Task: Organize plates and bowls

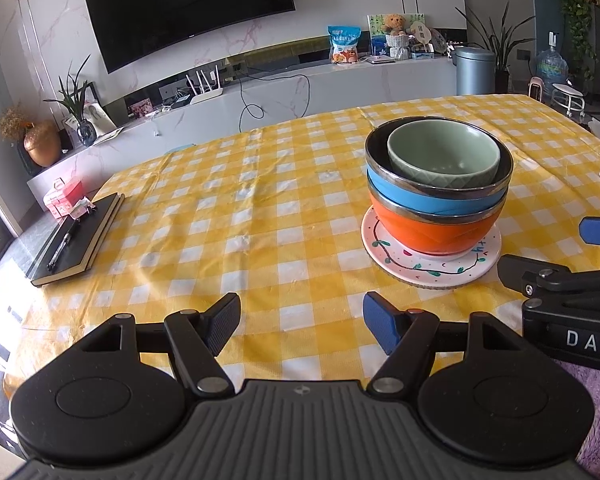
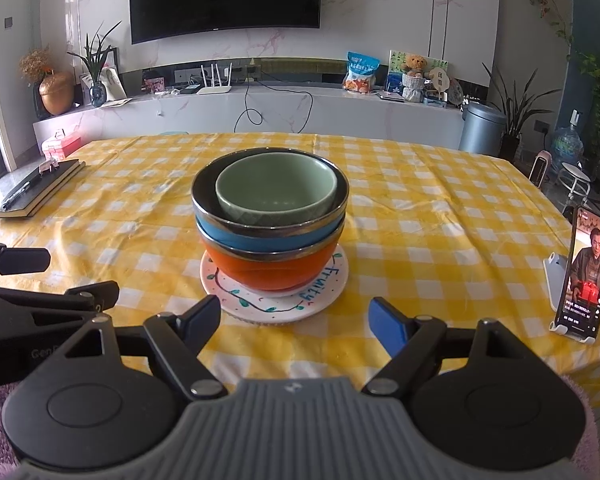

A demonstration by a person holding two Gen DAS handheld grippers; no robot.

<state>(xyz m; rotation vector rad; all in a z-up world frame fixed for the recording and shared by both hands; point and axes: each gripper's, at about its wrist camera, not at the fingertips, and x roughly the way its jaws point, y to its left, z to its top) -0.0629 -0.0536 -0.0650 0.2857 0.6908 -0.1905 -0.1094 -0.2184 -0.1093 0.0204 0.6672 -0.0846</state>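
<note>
A stack stands on the yellow checked table: a white painted plate (image 2: 320, 300) at the bottom, an orange bowl (image 2: 272, 274) on it, a blue bowl (image 2: 236, 238) with a steel rim in that, and a small green bowl (image 2: 276, 190) on top. The stack also shows in the left wrist view: plate (image 1: 388, 254), orange bowl (image 1: 432, 234), blue bowl (image 1: 396, 196), green bowl (image 1: 444, 158). My right gripper (image 2: 296, 322) is open and empty, just in front of the plate. My left gripper (image 1: 302, 322) is open and empty, to the near left of the stack.
A black notebook with a pen (image 1: 74, 236) lies at the table's left edge. A phone on a stand (image 2: 584, 276) plays video at the right edge. The right gripper's body (image 1: 560, 300) shows beside the left one. A TV cabinet stands behind the table.
</note>
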